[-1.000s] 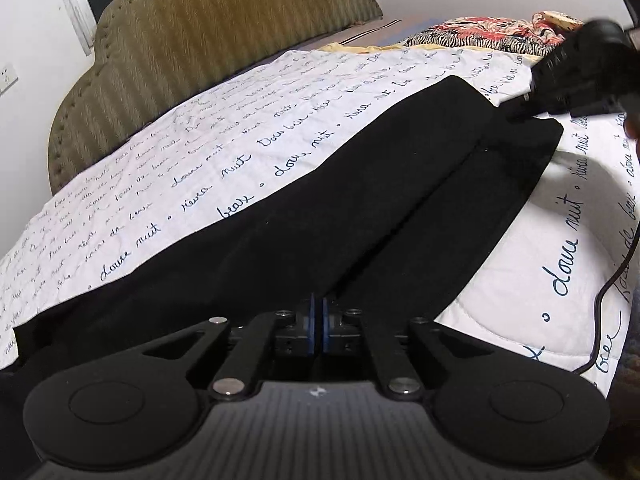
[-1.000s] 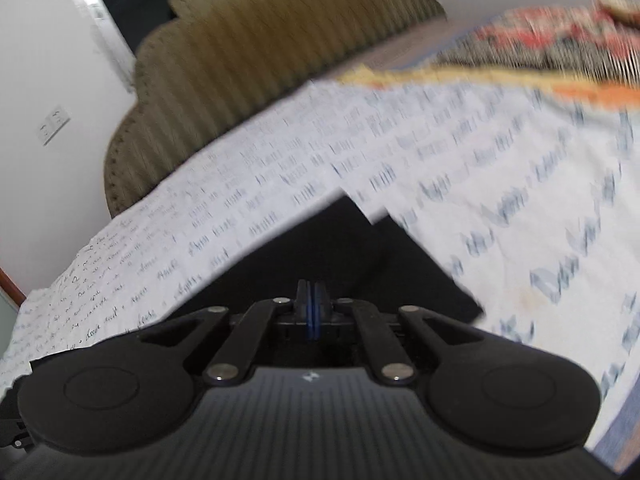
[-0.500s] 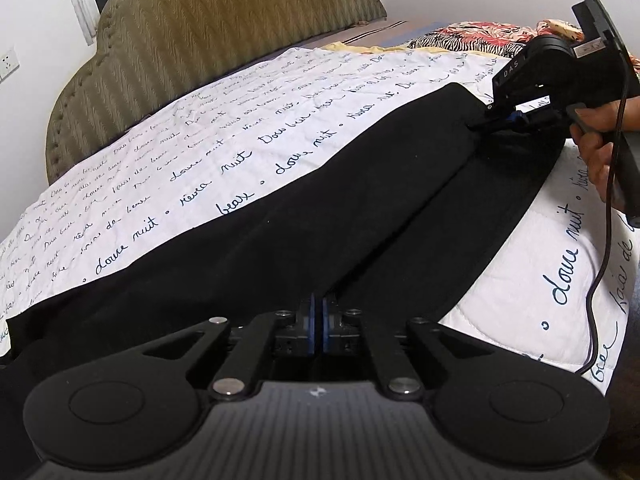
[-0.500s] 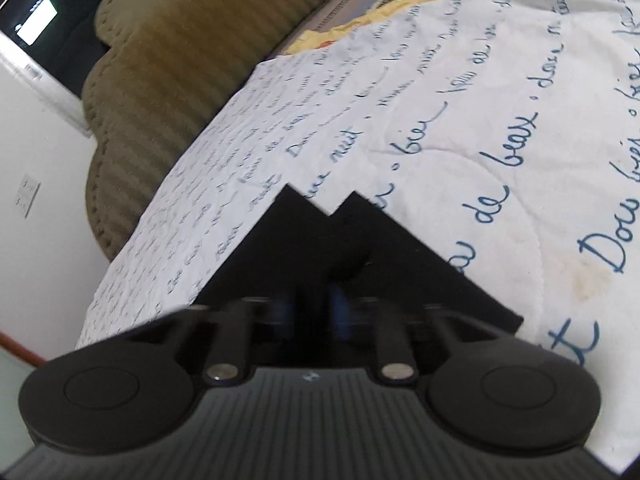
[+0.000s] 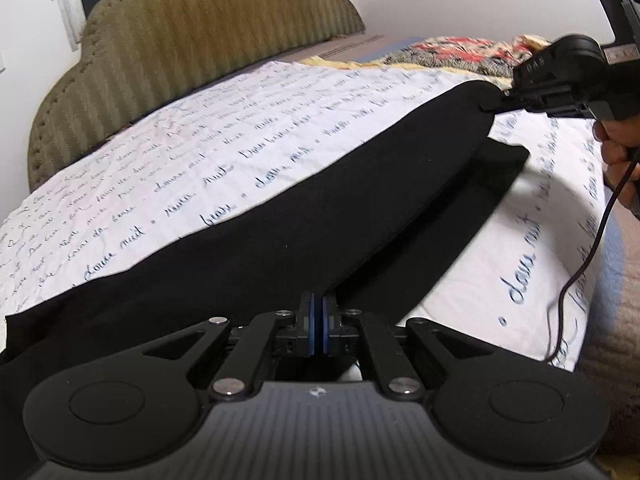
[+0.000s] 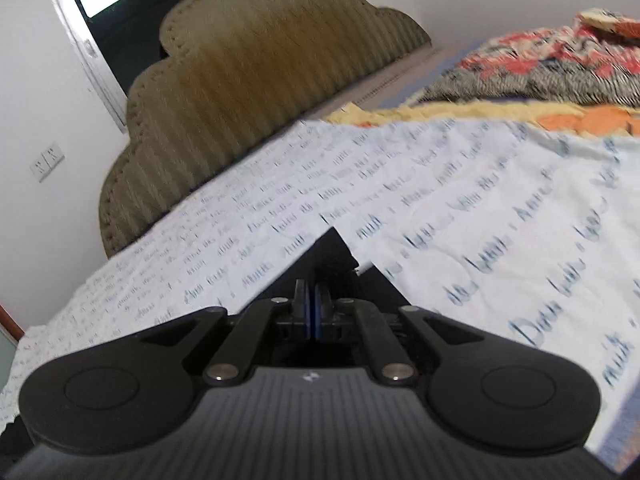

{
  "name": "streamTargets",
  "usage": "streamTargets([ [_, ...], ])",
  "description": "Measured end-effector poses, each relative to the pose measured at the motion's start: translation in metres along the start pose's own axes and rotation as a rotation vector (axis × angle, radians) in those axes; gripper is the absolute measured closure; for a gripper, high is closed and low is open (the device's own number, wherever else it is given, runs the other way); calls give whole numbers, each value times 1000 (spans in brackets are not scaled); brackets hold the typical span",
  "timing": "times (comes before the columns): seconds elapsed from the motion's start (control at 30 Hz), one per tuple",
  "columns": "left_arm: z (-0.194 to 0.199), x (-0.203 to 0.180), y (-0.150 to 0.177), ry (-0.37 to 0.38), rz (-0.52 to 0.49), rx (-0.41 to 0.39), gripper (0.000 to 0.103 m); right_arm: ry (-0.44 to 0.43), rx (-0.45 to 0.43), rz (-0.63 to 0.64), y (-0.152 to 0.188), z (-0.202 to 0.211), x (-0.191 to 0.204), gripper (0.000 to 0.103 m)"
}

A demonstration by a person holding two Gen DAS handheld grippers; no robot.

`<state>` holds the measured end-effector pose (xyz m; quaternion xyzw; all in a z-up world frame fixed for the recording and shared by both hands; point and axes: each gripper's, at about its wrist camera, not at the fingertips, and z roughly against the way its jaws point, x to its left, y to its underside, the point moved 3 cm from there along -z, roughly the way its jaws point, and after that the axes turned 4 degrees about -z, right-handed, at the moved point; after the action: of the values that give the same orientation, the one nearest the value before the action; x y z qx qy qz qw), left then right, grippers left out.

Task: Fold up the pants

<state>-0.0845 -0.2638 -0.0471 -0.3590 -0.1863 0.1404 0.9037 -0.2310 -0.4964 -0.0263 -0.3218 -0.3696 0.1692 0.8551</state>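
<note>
Left wrist view. Left claw point(image 5: 319, 326) low at 6 o'clock, blue pads pressed together, pinching the near end of the pants point(image 5: 304, 216). Black pants stretched along the bed from 6 o'clock toward 1 o'clock, over a white quilt point(image 5: 200, 160) printed with blue script. Upper leg raised off the lower one, far end lifted at 1 o'clock; lower leg point(image 5: 472, 184) flat on the quilt beside it, toward 3 o'clock. Right claw point(image 5: 505, 98) at 2 o'clock, clamped on the lifted hem, blurred. Hand point(image 5: 618, 152) gripping its handle at 3 o'clock, a black cable point(image 5: 588, 256) hanging from there down to 4 o'clock. Olive ribbed headboard point(image 5: 192, 40) at 11 o'clock. Patterned red and black blanket point(image 5: 460, 50) at 1 o'clock, past the quilt's far edge.

Right wrist view. Picture somewhat blurred. Right claw point(image 6: 311, 310) at 6 o'clock, pads closed on black cloth, only a sliver of a gap between them. Pants point(image 6: 332, 256) showing as two black points just beyond the fingertips, the left point higher, the right one lower toward 4 o'clock. Quilt point(image 6: 460, 208) spread from 9 o'clock round to 3 o'clock behind the cloth. Headboard point(image 6: 248, 88) at 11 o'clock, a dark doorway point(image 6: 116, 28) beside it at 10 o'clock, a wall switch point(image 6: 47, 161) at 9 o'clock. Blanket point(image 6: 540, 68) at 2 o'clock, with a yellow and orange edge below it.
</note>
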Motion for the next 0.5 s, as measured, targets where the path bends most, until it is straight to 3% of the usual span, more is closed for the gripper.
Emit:
streamTargets([
  [0.23,3,-13,8,9,-48,14,100,43,75,-83,31,9,-40,99],
  [0.5,-2,-21,9,17,-77,33,99,71,92,-83,31,12,-48,99],
])
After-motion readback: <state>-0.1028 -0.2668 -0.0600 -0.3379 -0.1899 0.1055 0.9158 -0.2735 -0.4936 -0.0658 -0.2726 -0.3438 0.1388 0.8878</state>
